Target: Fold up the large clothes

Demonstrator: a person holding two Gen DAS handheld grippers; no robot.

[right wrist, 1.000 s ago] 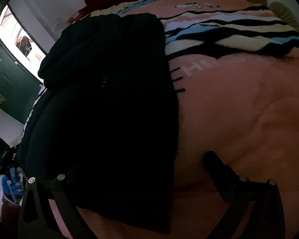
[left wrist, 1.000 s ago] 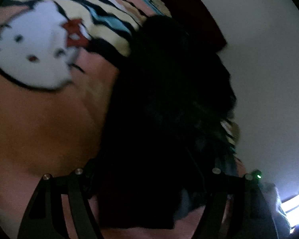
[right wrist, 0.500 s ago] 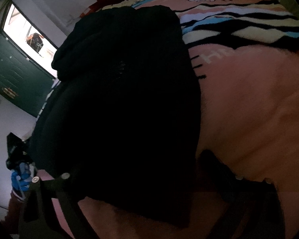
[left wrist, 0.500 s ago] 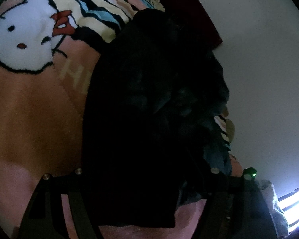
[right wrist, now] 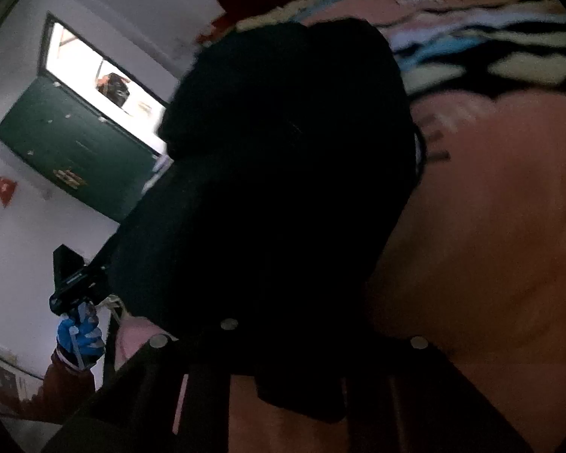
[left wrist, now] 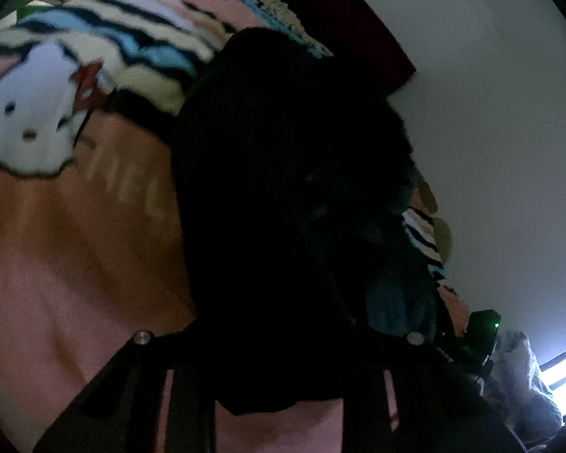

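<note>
A large black garment (left wrist: 283,173) lies along the pink cartoon-cat blanket (left wrist: 75,234) on a bed, and its near hem is raised off the blanket. My left gripper (left wrist: 279,362) is closing its jaws with that hem pinched between them. In the right wrist view the same black garment (right wrist: 283,173) fills the middle. My right gripper (right wrist: 302,362) is also closing, with the hem's other near corner between its fingers. The fingertips are lost in the dark cloth. A blue-gloved hand (right wrist: 79,336) at the left holds the other gripper.
A white wall (left wrist: 490,113) runs along the bed's right side, and a dark red headboard (left wrist: 343,11) stands at the far end. A green door (right wrist: 75,143) stands open under a bright opening. The blanket's striped part (right wrist: 490,49) lies beyond the garment.
Both pairs of jaws have come in from wide open onto the garment's near hem. The hem has lifted off the blanket. The right wrist view has tilted up, so more wall and door show.
</note>
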